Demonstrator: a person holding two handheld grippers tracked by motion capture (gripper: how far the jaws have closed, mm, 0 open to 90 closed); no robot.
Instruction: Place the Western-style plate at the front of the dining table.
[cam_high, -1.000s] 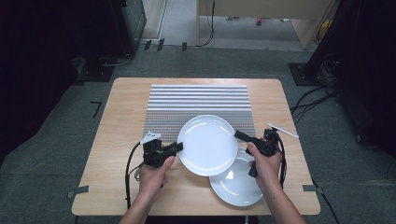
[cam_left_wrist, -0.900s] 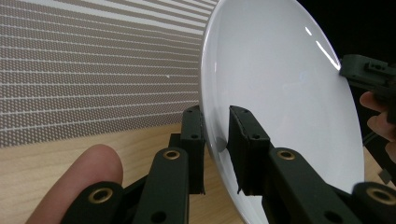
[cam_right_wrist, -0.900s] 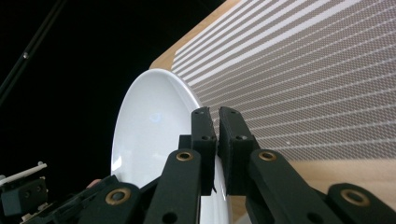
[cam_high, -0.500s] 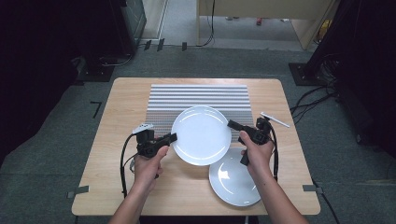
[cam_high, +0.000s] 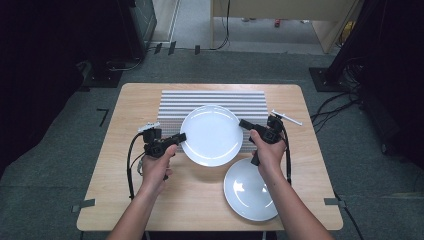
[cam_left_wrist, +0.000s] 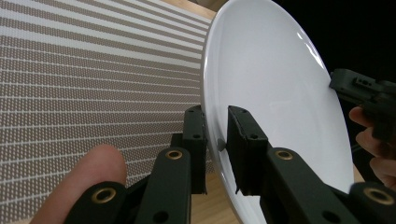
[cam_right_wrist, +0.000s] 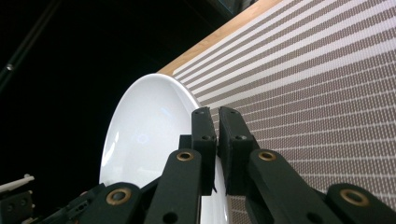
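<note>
- Nearest the person, a second white plate (cam_high: 250, 189) lies flat on the bare wood at the near right of the table (cam_high: 110, 195); a second ago the carried plate overlapped it, and now the two are apart.
- At the near middle, the white plate (cam_high: 211, 135) is held off the surface between both tools, and across the last second it has travelled away from the person and slightly left, toward the striped mat (cam_high: 210, 98).
- On the plate's left edge, the left gripper (cam_high: 181, 137) is clamped on the rim; the left gripper view shows one jaw on each face of the plate (cam_left_wrist: 275, 93).
- On its right edge, the right gripper (cam_high: 242, 122) is likewise closed on the rim, its jaws nearly together around the thin edge of the plate (cam_right_wrist: 140, 140) in the right gripper view.
- Farther out, the mat now lies under most of the plate, where earlier it lay under only the plate's far part.
- At the far right, a thin white stick (cam_high: 287, 117) lies beside the mat, unmoved.
- My reading: the lift and carry are mostly done, and lowering the plate evenly onto the mat looks like the step ahead.
</note>
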